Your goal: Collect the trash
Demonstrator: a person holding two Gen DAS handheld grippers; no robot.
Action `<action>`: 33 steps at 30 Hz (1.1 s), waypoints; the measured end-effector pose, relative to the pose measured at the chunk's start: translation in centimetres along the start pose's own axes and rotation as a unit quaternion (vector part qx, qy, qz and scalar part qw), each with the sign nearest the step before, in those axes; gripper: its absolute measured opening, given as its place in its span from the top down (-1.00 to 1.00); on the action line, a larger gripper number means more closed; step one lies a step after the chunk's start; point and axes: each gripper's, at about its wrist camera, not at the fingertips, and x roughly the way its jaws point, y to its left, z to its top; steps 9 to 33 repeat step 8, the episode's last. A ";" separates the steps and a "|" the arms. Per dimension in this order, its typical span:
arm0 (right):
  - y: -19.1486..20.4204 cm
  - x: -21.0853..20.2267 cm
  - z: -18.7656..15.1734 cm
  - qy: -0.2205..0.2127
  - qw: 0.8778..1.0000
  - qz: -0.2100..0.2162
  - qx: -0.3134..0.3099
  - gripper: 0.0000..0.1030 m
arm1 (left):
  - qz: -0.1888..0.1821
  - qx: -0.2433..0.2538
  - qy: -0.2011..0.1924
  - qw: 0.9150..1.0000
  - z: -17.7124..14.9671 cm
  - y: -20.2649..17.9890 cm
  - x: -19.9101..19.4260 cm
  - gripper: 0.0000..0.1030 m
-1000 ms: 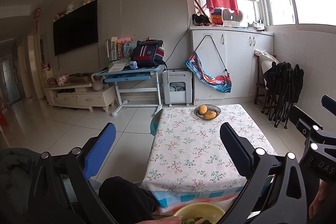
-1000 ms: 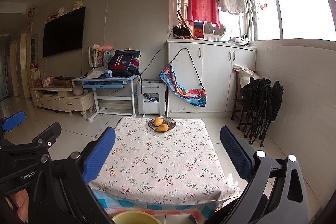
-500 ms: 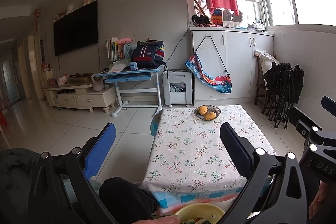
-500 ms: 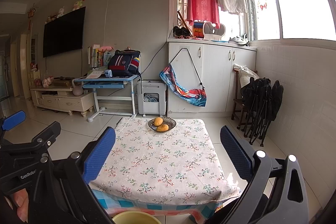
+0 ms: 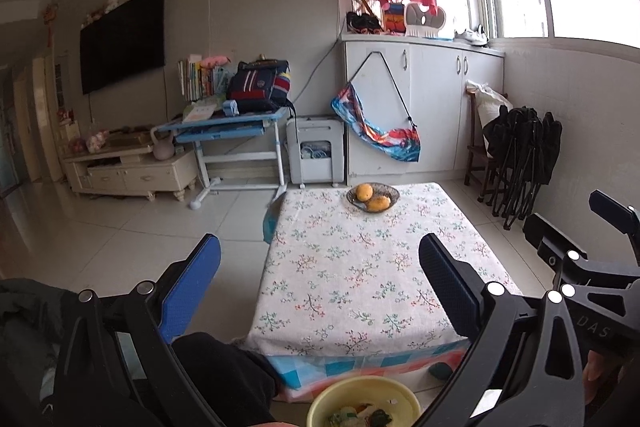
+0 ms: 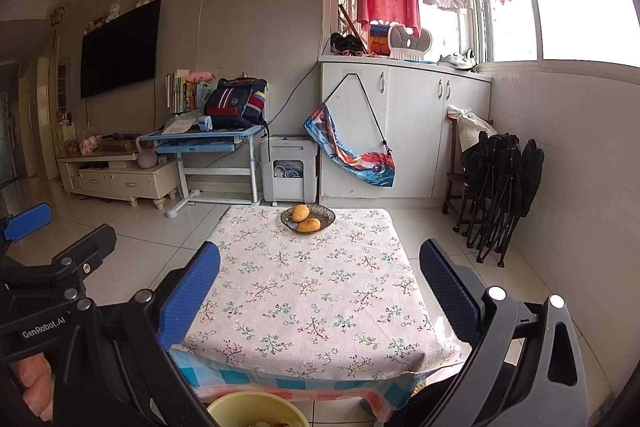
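A yellow bin (image 5: 364, 403) holding scraps of trash sits on the floor just below the near edge of the low table (image 5: 360, 291); its rim also shows in the right wrist view (image 6: 256, 409). My left gripper (image 5: 320, 279) is open and empty, held above the table's near left corner. My right gripper (image 6: 320, 283) is open and empty, held over the table's near edge. Each gripper shows at the edge of the other's view. No loose trash shows on the floral tablecloth.
A dark bowl with two mangoes (image 5: 373, 197) stands at the table's far edge. Folded black chairs (image 5: 520, 155) lean on the right wall. A blue desk (image 5: 228, 131), a white unit (image 5: 316, 155) and a TV cabinet (image 5: 128, 171) stand beyond.
Both grippers have barely shifted. A little more of the yellow bin shows at the bottom of the left wrist view.
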 end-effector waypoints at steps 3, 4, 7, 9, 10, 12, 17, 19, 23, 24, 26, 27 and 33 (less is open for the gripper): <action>-0.6 2.0 -0.3 0.018 1.000 -0.006 -0.001 -0.86 | 0.005 0.004 0.013 1.000 -0.3 0.0 1.6 -0.86; -0.8 2.8 -0.3 0.024 1.000 -0.007 0.001 -0.86 | 0.007 0.006 0.015 1.000 -0.4 0.0 2.0 -0.86; -1.2 6.1 -0.8 0.049 0.999 -0.008 0.000 -0.86 | 0.008 0.000 0.026 1.000 -0.7 0.5 3.8 -0.86; -1.2 7.5 -1.0 0.060 0.998 -0.007 -0.003 -0.86 | 0.008 -0.004 0.031 0.999 -0.8 0.7 4.5 -0.86; -1.2 7.5 -1.0 0.060 0.998 -0.007 -0.003 -0.86 | 0.008 -0.004 0.031 0.999 -0.8 0.7 4.5 -0.86; -1.2 7.5 -1.0 0.060 0.998 -0.007 -0.003 -0.86 | 0.008 -0.004 0.031 0.999 -0.8 0.7 4.5 -0.86; -1.2 7.5 -1.0 0.060 0.998 -0.007 -0.003 -0.86 | 0.008 -0.004 0.031 0.999 -0.8 0.7 4.5 -0.86; -1.2 7.5 -1.0 0.060 0.998 -0.007 -0.003 -0.86 | 0.008 -0.004 0.031 0.999 -0.8 0.7 4.5 -0.86; -1.2 7.5 -1.0 0.060 0.998 -0.007 -0.003 -0.86 | 0.008 -0.004 0.031 0.999 -0.8 0.7 4.5 -0.86; -1.2 7.5 -1.0 0.060 0.998 -0.007 -0.003 -0.86 | 0.008 -0.004 0.031 0.999 -0.8 0.7 4.5 -0.86; -1.2 7.5 -1.0 0.060 0.998 -0.007 -0.003 -0.86 | 0.008 -0.004 0.031 0.999 -0.8 0.7 4.5 -0.86; -1.2 7.5 -1.0 0.060 0.998 -0.007 -0.003 -0.86 | 0.008 -0.004 0.031 0.999 -0.8 0.7 4.5 -0.86; -1.2 7.5 -1.0 0.060 0.998 -0.007 -0.003 -0.86 | 0.008 -0.004 0.031 0.999 -0.8 0.7 4.5 -0.86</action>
